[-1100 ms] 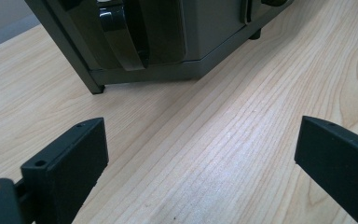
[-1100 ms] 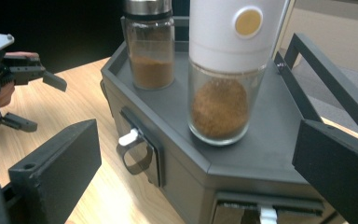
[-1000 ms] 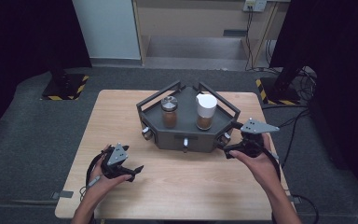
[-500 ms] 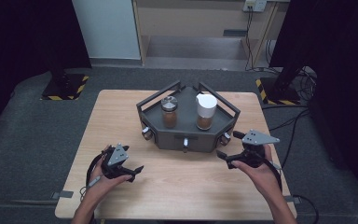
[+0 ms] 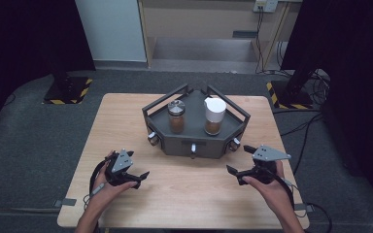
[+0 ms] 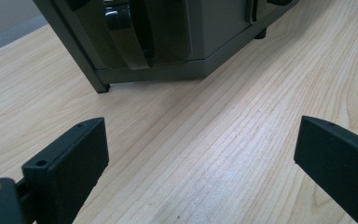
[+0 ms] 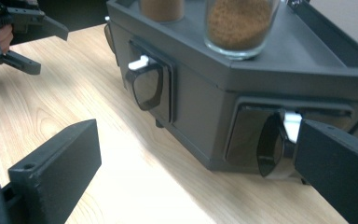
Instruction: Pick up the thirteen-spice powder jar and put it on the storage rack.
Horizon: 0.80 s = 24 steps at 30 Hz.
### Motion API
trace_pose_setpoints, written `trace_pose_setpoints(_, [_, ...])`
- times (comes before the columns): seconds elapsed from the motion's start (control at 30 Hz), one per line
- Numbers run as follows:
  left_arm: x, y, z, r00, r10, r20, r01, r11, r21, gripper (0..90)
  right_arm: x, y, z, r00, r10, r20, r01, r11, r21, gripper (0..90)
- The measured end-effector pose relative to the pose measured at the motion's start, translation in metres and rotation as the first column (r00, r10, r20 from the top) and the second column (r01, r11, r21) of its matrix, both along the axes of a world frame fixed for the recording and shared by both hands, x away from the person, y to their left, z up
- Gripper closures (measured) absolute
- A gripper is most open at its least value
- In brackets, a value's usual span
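Nearest the counter's (image 5: 126, 116) front edge, the left tongs (image 5: 135, 177) rest low over the wood, in front of the grey tray (image 5: 194, 141) and off its left corner, well apart from it. Their jaws stand apart with bare wood between them; in the left gripper view the tray's left front corner and a dark knob (image 6: 127, 35) on its wall lie ahead of them.

The right tongs (image 5: 240, 160) sit in front of the tray's right corner, near it but not touching, a hand (image 5: 267, 187) wrapped round them. Their jaws are apart and hold nothing. In the right gripper view the tongs (image 7: 196, 168) look straight at the tray's front wall: a dark knob with a white tab (image 7: 145, 84) sits left of middle, and a second knob (image 7: 272, 144) sits just ahead of the right jaw, partly hidden by it. Whether that jaw touches the knob I cannot tell.

The tray stands at the middle of the counter, toward the back edge. On it stand two jars of brown powder: the metal-lidded jar (image 5: 177, 116) on the tray's left half and the white-capped jar (image 5: 214, 115) on its right half, upright, near each other, not touching. Three knobs line the tray's front walls.

Behind the counter lies grey floor (image 5: 39, 126).
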<state>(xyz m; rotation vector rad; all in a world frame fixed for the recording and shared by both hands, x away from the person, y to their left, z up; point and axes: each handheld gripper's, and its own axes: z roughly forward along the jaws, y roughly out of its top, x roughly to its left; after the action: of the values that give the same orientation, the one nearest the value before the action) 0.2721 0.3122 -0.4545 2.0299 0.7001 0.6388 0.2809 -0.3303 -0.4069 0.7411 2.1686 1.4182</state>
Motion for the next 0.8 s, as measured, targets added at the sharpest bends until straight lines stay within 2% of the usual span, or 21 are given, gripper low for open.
trace_pose_setpoints(0.4, [0.003, -0.002, -0.001, 0.9997, -0.013, -0.019, 0.013, 0.9999, 0.009, 2.1, -0.008, -0.005, -0.026, 0.9989, -0.044, -0.019, 0.043, 0.999, -0.019, 1.9])
trace_pose_setpoints(0.57, [0.004, -0.001, -0.001, 0.9997, -0.007, -0.024, 0.008, 1.0000, 0.006, 2.1, -0.012, -0.008, -0.037, 0.9975, -0.064, -0.027, 0.064, 0.998, -0.010, 1.9])
trace_pose_setpoints(0.8, [0.005, -0.003, -0.002, 0.9995, -0.018, -0.026, 0.018, 0.9998, 0.010, 2.1, -0.013, -0.011, -0.041, 0.9967, -0.073, -0.035, 0.072, 0.997, -0.019, 1.9])
